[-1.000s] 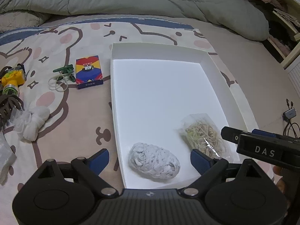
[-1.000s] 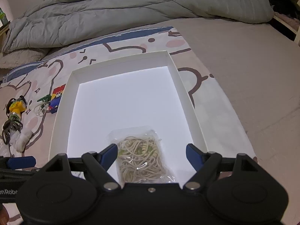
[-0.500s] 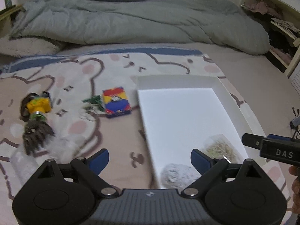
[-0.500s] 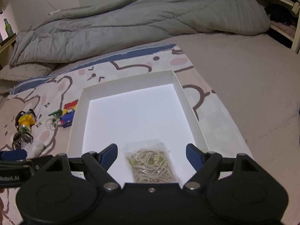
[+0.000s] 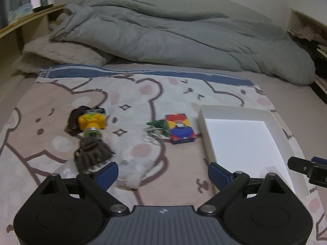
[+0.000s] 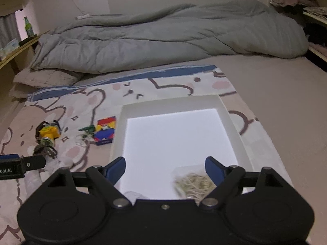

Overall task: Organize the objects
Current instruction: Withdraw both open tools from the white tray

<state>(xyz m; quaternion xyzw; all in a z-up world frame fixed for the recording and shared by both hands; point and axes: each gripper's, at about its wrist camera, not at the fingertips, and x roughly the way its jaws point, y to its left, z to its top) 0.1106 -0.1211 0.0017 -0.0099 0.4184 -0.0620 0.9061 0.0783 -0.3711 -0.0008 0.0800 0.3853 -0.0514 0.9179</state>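
Two wrist views over a bed covered by a cartoon bear blanket (image 5: 61, 94). Left wrist view: the left gripper (image 5: 163, 174) at lower centre stands wide, its blue-tipped fingers (image 5: 107, 173) apart with nothing between them, above a crumpled white tissue wad (image 5: 134, 170). At centre left lie a yellow toy camera (image 5: 92, 120) on a dark strap, and below it a brown knitted item (image 5: 93, 156). At centre lie a small green clip (image 5: 157, 124) with a pale elastic loop, touching a red, yellow and blue card box (image 5: 179, 128) whose print is too small to read. The white tray (image 5: 204, 126) occupies the right side; a black bar of the other tool enters at the right edge. Right wrist view: the right gripper (image 6: 164, 168) at lower centre has its jaws opening, wide, with nothing clamped; beneath its right finger a clear bag of pale noodles (image 6: 192, 181) lies in the lower right of the tray (image 6: 118, 134), and a white bundle (image 6: 132, 195) shows partly at the tray's lower left. At the left edge the other tool bears the partial lettering "bot.AI". A grey duvet (image 6: 163, 36) fills the upper frame; a green bottle (image 6: 29, 27) stands on a shelf at upper left.
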